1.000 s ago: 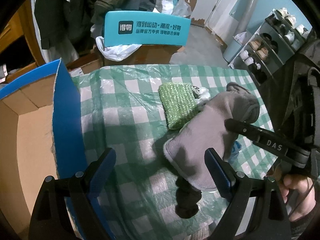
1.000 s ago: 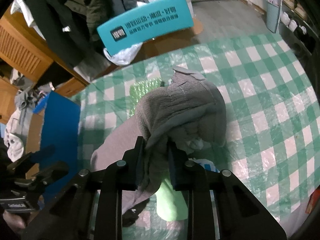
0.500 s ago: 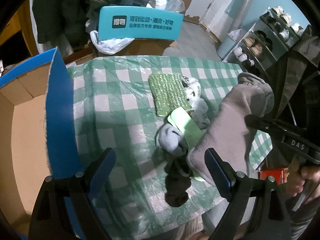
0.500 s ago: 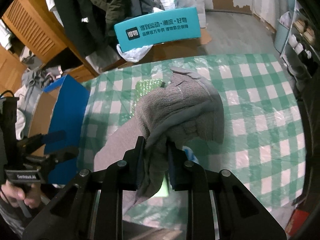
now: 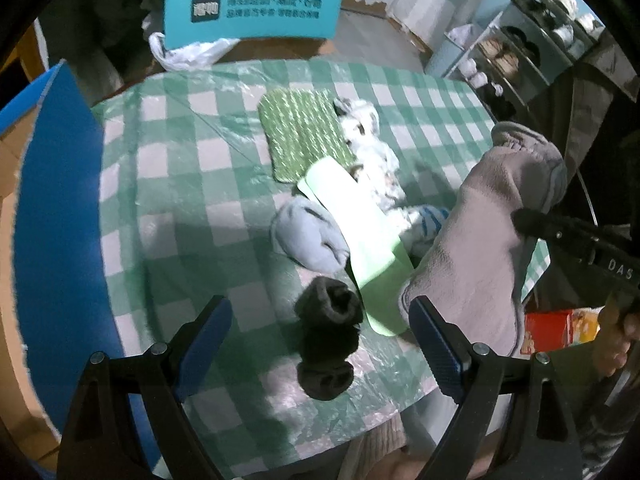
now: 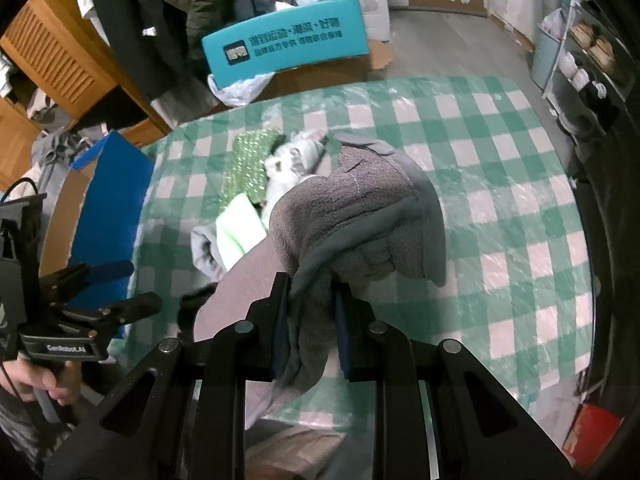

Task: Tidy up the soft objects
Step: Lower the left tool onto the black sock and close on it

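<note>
Lifted clear of the sock pile (image 5: 320, 236), the grey glove (image 6: 356, 216) hangs pinched in the right tool (image 6: 310, 320); left tool (image 5: 320, 340) gapes empty.

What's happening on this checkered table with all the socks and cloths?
A person is sorting soft things with a hand-held gripper in each hand. The right gripper is clamped on a grey fleece glove and holds it up above the table. The left gripper is open and empty, above a dark rolled sock. A light green cloth, a blue sock and a green knit pad lie on the table. A blue cardboard box stands open to the left.
</note>
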Action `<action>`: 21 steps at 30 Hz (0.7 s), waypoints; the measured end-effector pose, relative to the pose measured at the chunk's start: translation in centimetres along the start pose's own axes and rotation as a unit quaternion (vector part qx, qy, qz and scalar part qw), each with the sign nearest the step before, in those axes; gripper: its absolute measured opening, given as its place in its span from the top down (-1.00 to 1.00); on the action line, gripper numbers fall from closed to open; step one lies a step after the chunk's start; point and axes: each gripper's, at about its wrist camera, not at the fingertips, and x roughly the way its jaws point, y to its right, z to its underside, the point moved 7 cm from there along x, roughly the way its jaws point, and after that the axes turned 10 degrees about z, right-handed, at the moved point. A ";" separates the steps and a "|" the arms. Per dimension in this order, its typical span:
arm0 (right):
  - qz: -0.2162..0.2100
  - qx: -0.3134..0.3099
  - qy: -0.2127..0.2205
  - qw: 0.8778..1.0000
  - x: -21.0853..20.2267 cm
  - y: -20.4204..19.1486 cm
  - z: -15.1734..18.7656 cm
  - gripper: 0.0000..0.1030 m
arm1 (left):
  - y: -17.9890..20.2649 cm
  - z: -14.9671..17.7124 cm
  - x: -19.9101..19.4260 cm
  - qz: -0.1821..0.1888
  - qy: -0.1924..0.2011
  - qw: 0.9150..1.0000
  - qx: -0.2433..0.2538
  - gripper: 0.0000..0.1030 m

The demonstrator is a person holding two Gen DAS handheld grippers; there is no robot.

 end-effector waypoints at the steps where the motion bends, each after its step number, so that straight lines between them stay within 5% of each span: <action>1: 0.001 0.002 -0.001 1.000 0.0 0.3 0.1 0.61 | 0.1 0.2 0.4 -0.002 -0.005 1.000 0.002 -0.78; 13: -0.010 0.030 -0.038 0.999 3.0 2.1 1.7 0.67 | -0.1 1.5 4.2 -0.008 -0.046 0.999 -0.002 -0.69; 16: -0.014 0.056 -0.049 0.997 3.6 2.8 2.0 0.52 | -0.1 1.6 4.6 -0.011 -0.052 0.999 -0.001 -0.65; 21: -0.026 0.105 -0.057 0.992 4.1 3.8 2.2 -0.27 | 0.1 1.8 5.3 -0.002 -0.062 0.998 0.002 -0.34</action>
